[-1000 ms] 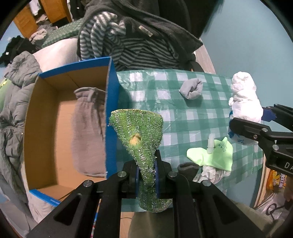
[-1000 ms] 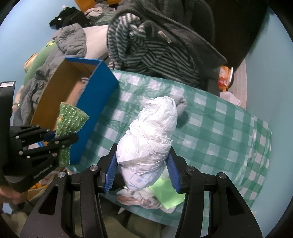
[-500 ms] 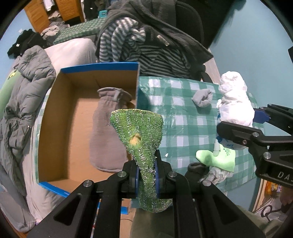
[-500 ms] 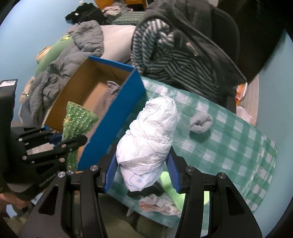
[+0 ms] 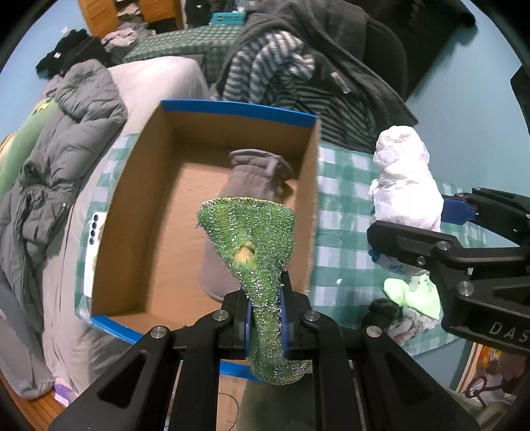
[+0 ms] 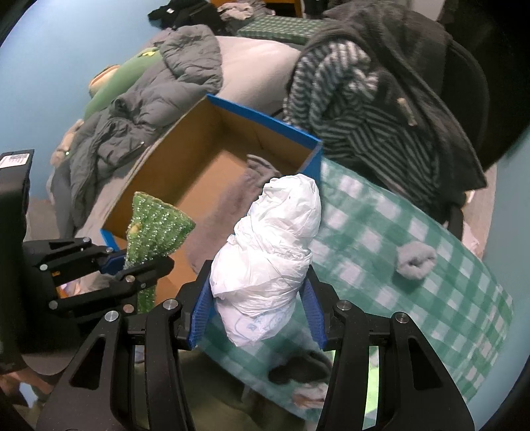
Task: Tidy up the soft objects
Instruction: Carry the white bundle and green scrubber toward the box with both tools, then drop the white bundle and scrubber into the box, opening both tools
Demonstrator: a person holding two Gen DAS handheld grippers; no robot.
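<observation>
Above box (image 5: pixel 149 185): sponge (image 5: pixel 251 238) (left gripper (image 5: pixel 266 318))

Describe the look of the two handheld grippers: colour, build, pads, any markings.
Both are matte black plastic linkages with silver round-head pivot bolts and triangular cut-outs in their arms. The left gripper has blue pads inside its fingers and a white barcode label on its body. The right gripper has ribbed blue pads and white lettering starting "DAS". No cables or sleeves show.

Pale blue walls (image 6: pixel 43 66) enclose the room; a green-and-white checked tablecloth (image 6: pixel 430 265) covers the near table; on its far side a dark chair (image 5: pixel 381 49) is heaped with a striped garment (image 6: pixel 347 86) and a dark coat; far left, wooden furniture (image 5: pixel 99 16) stands beside scattered clothes; a grey padded jacket (image 5: pixel 49 149) sprawls left.
</observation>
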